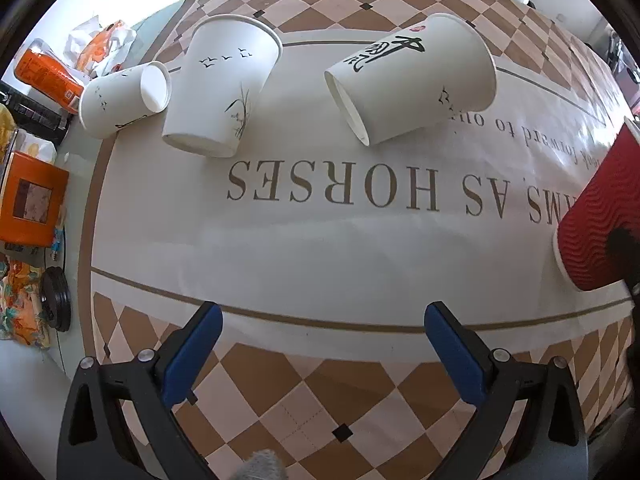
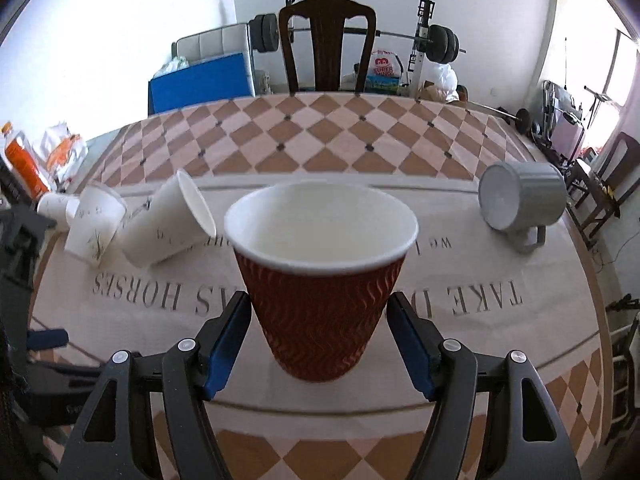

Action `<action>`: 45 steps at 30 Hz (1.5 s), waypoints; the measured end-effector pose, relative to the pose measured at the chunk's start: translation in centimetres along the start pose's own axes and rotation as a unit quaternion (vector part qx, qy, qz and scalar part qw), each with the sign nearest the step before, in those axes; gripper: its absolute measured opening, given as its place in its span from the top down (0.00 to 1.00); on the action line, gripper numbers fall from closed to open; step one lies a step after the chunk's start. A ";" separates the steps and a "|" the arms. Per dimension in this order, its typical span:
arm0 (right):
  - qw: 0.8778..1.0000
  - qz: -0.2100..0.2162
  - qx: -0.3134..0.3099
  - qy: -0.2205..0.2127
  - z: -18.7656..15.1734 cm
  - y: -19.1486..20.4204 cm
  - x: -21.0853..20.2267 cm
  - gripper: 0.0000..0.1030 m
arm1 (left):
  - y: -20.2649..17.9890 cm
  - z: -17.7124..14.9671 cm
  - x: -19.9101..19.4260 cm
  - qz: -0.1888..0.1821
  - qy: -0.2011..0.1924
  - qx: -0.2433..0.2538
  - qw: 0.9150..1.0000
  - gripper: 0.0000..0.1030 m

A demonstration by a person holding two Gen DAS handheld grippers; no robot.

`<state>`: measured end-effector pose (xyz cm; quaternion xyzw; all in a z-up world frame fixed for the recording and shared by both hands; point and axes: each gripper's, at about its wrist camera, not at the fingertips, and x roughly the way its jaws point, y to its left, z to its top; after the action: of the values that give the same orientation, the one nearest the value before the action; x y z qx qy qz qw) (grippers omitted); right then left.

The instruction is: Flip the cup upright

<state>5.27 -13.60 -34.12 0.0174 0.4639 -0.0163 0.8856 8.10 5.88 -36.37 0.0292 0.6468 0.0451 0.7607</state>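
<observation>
A red ripple paper cup (image 2: 320, 276) stands upright, mouth up, between the blue pads of my right gripper (image 2: 318, 336); the pads sit close to its sides with small gaps showing. The same cup shows at the right edge of the left wrist view (image 1: 600, 216). My left gripper (image 1: 324, 328) is open and empty above the tablecloth. Three white paper cups lie ahead of it: a small one on its side (image 1: 120, 98), one with bird prints leaning on it (image 1: 220, 84), one with black calligraphy on its side (image 1: 412, 80).
A grey mug (image 2: 520, 200) lies on its side at the right. Orange boxes (image 1: 32, 196), a bottle (image 1: 44, 76) and wrappers crowd the table's left edge. A dark chair (image 2: 326, 44) and weight gear stand beyond the far edge.
</observation>
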 end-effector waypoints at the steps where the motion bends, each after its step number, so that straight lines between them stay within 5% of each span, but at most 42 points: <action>1: 1.000 0.000 -0.001 0.007 -0.4 0.1 0.0 0.29 | 0.0 -0.2 -0.2 -0.001 -0.002 0.001 1.000 0.00; 11: 0.999 -0.010 0.011 0.032 -3.1 -0.5 -1.8 0.14 | -0.8 -3.1 -4.2 -0.005 -0.023 0.015 1.000 0.00; 19: 0.998 -0.032 0.037 0.035 -3.2 -3.3 -8.7 0.00 | -1.7 -5.3 -11.9 -0.014 -0.059 0.023 0.998 0.00; 33: 0.997 -0.053 0.042 0.041 1.5 -8.0 -25.3 0.00 | -3.2 -8.7 -28.7 -0.032 -0.147 0.007 0.989 0.00; 45: 0.998 -0.035 0.042 0.008 3.9 -8.1 -34.9 0.00 | -1.8 -10.5 -35.3 -0.037 -0.178 -0.011 0.983 0.00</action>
<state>-11.80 -21.41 -3.34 0.0381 0.4705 -0.0669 0.8791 -7.78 0.17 -3.58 0.0048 0.5013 0.0183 0.8651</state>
